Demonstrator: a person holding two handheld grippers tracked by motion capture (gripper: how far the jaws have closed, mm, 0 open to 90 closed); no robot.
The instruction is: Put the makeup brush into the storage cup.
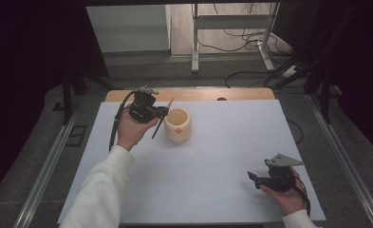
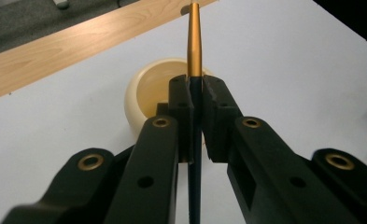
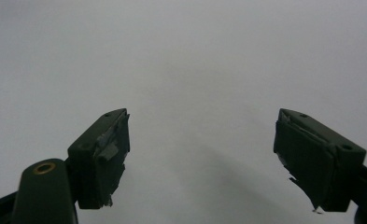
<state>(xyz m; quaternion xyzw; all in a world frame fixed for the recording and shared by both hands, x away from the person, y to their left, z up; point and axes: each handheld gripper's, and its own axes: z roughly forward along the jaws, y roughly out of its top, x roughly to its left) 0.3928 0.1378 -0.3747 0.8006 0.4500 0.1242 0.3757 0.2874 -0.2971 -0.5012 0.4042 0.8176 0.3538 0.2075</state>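
My left gripper [image 1: 163, 111] is shut on a thin pen-like stick [image 1: 163, 118] with a dark lower shaft and an orange-gold upper end [image 2: 194, 42]. It is held tilted just left of a cream round cup [image 1: 178, 125], whose open mouth shows behind the jaws in the left gripper view [image 2: 148, 91]. My right gripper [image 1: 253, 178] rests low at the near right of the white mat, jaws wide apart with nothing between them; its fingers [image 3: 104, 154] hang over bare white surface.
A white mat [image 1: 222, 156] covers the table, with a wooden edge [image 1: 231, 93] at the far side. Beyond it stand a metal table frame [image 1: 196, 42] and cables on the floor [image 1: 250, 40]. Metal rails run along both sides.
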